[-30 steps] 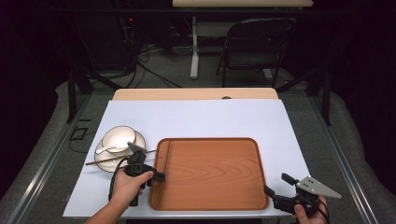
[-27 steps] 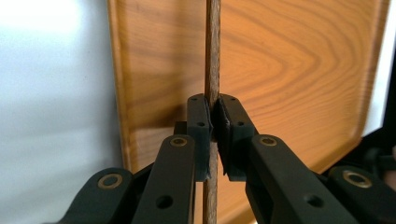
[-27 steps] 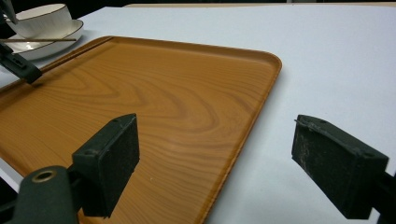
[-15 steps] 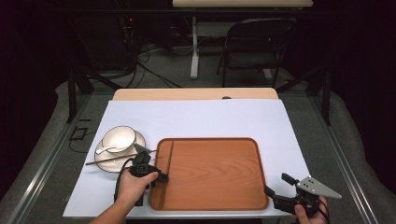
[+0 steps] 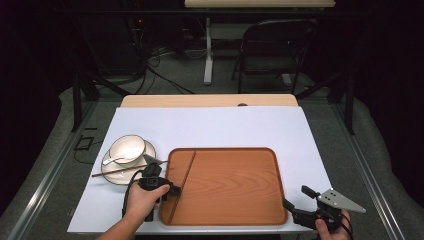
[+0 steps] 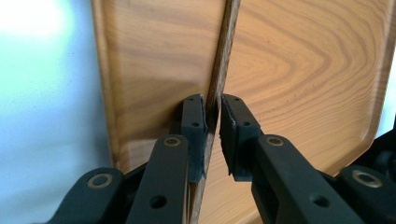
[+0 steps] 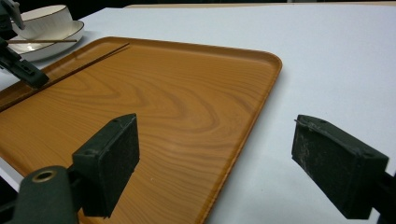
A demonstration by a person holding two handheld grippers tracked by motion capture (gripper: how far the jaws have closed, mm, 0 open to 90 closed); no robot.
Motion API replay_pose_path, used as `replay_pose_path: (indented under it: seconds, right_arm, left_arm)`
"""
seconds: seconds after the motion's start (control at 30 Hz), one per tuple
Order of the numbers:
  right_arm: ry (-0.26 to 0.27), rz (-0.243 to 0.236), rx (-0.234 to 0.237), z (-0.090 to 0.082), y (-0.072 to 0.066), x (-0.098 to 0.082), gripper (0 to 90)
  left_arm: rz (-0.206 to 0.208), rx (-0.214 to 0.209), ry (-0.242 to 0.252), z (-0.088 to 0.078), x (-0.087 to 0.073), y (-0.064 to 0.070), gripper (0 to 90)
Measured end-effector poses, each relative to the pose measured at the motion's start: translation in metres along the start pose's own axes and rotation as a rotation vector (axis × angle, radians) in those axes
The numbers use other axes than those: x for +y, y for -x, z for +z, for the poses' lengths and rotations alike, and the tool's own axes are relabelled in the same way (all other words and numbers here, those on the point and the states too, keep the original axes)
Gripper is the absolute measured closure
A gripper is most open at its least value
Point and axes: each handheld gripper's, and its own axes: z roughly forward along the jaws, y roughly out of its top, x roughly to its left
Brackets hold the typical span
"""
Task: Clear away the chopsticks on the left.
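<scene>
**Chopstick pinched over tray, second one across saucer**

On a white sheet (image 5: 215, 130) covering the table, a wooden tray (image 5: 235, 185), long side toward the person. Inside the tray, near its left rim, one dark chopstick (image 5: 182, 182), running from the far edge down toward the near left corner.

Left gripper (image 5: 172, 190) at the tray's left rim, held in the left hand (image 5: 142, 200), reaching in over the rim. Jaws nearly together, clamped on the chopstick: in the left gripper view the stick (image 6: 219, 88) passes straight between the two pads (image 6: 194, 126), touching both, and runs on over the tray floor (image 6: 303, 70). Cannot tell whether the held end rests on the tray or sits just above it.

Left of the tray, a saucer (image 5: 112, 170) with a white cup (image 5: 127, 148) on it and a spoon (image 5: 112, 161) beside the cup. A second chopstick (image 5: 117, 171) lying across the saucer, one end pointing out to the left, the other near the left gripper.

Right gripper (image 5: 295, 207) in the right hand (image 5: 332, 227) just off the tray's near right corner, above the sheet. Jaws wide apart, holding nothing; in the right gripper view the tray rim (image 7: 273, 70) lies between the two pads (image 7: 112, 163), apart from both.
</scene>
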Motion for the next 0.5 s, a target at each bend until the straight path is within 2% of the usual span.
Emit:
replay_pose_path:
  seconds: [0.03,0.07,0.1,0.27,0.33,0.5]
  right_arm:
    - [-0.001,0.002,0.000,0.000,0.000,0.000,14.7]
    - [-0.001,0.003,0.000,0.000,0.000,0.000,14.7]
    - [-0.001,0.003,-0.001,0.000,0.000,0.000,14.7]
    - [0.000,0.009,-0.002,0.000,0.000,0.000,14.7]
    - [0.000,0.009,-0.002,0.000,0.000,0.000,14.7]
    - [0.000,0.007,-0.002,0.000,0.000,0.000,14.7]
  left_arm:
    - [0.003,0.000,0.003,-0.002,0.000,0.002,78.3]
    - [0.007,-0.002,0.031,-0.003,-0.001,0.004,77.2]
    - [0.033,0.003,0.014,-0.008,-0.001,0.006,76.0]
    - [0.125,0.019,0.095,-0.027,-0.005,0.018,67.2]
    - [0.139,0.012,0.114,-0.037,-0.005,0.021,64.9]
    - [0.169,0.036,0.160,-0.058,-0.007,0.023,62.7]
